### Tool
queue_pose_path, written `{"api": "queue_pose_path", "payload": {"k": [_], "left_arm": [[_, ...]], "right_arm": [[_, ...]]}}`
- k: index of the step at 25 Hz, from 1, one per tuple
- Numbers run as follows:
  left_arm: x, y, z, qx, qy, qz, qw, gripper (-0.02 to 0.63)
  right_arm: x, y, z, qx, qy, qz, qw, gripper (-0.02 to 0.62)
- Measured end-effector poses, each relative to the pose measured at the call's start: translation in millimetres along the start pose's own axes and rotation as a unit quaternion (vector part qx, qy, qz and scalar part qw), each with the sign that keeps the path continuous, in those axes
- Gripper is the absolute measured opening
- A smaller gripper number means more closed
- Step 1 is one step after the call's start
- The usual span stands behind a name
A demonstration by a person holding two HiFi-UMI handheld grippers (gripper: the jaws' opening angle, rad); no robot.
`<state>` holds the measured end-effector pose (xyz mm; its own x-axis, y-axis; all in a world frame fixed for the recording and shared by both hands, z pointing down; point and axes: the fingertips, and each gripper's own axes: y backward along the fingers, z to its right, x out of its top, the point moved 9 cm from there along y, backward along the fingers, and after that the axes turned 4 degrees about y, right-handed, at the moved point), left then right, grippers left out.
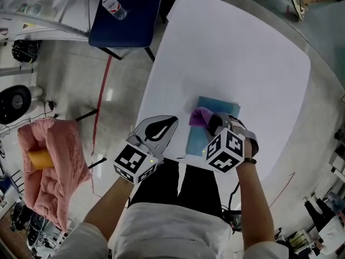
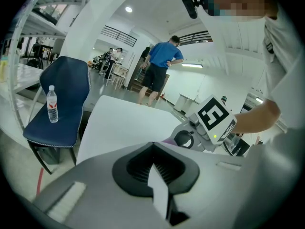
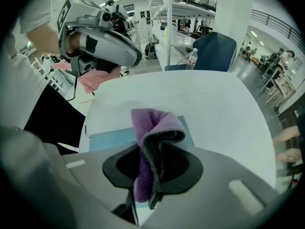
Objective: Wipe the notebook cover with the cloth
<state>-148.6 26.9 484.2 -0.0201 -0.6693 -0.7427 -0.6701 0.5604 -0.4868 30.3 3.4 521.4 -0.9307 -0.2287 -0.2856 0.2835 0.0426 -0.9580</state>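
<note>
A light blue notebook (image 1: 215, 109) lies flat on the white table (image 1: 242, 53), near its front edge. My right gripper (image 1: 214, 124) is shut on a folded purple cloth (image 1: 199, 115), which hangs over the notebook's far left corner; whether it touches the cover I cannot tell. In the right gripper view the cloth (image 3: 153, 123) sticks out between the black pads of the right gripper (image 3: 155, 149), with the notebook (image 3: 107, 140) beneath. My left gripper (image 1: 157, 128) hovers over the table's left front edge, left of the notebook, shut and empty. In its own view the left gripper (image 2: 153, 152) points at the right gripper.
A dark blue chair (image 1: 135, 15) with a water bottle (image 1: 114, 7) stands beyond the table's far left corner. On the floor to the left are a pink quilted bundle (image 1: 54, 171) and a black fan (image 1: 13, 104). A person (image 2: 159, 70) stands far behind.
</note>
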Motion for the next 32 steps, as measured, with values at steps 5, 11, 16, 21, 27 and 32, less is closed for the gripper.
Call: {"api": "queue_pose_path", "payload": {"k": [5, 11, 16, 21, 27, 32], "left_arm": [[-3.1, 1.7, 5.8, -0.005, -0.004, -0.002, 1.0, 0.0], [-6.3, 2.4, 10.3, -0.008, -0.007, -0.002, 0.9999, 0.0], [-8.1, 1.2, 13.6, -0.011, -0.01, -0.004, 0.9999, 0.0], [-9.5, -0.4, 17.6, -0.017, -0.012, -0.006, 0.9998, 0.0], [-12.3, -0.8, 23.8, -0.02, -0.014, -0.007, 0.9997, 0.0], [-14.4, 2.1, 30.0, -0.021, -0.016, -0.006, 0.9996, 0.0]], "right_arm": [[-2.0, 0.6, -10.9, 0.007, -0.002, 0.0, 1.0, 0.107], [-5.0, 0.6, -22.8, 0.013, -0.003, 0.0, 1.0, 0.106], [-8.1, 0.2, -30.9, 0.016, -0.006, 0.002, 1.0, 0.106], [-8.7, 0.4, -39.7, 0.019, -0.008, 0.002, 1.0, 0.106], [-11.9, 0.8, -58.4, 0.028, -0.012, 0.004, 1.0, 0.106], [-16.4, 3.2, -74.0, 0.037, -0.014, 0.003, 0.999, 0.106]]}}
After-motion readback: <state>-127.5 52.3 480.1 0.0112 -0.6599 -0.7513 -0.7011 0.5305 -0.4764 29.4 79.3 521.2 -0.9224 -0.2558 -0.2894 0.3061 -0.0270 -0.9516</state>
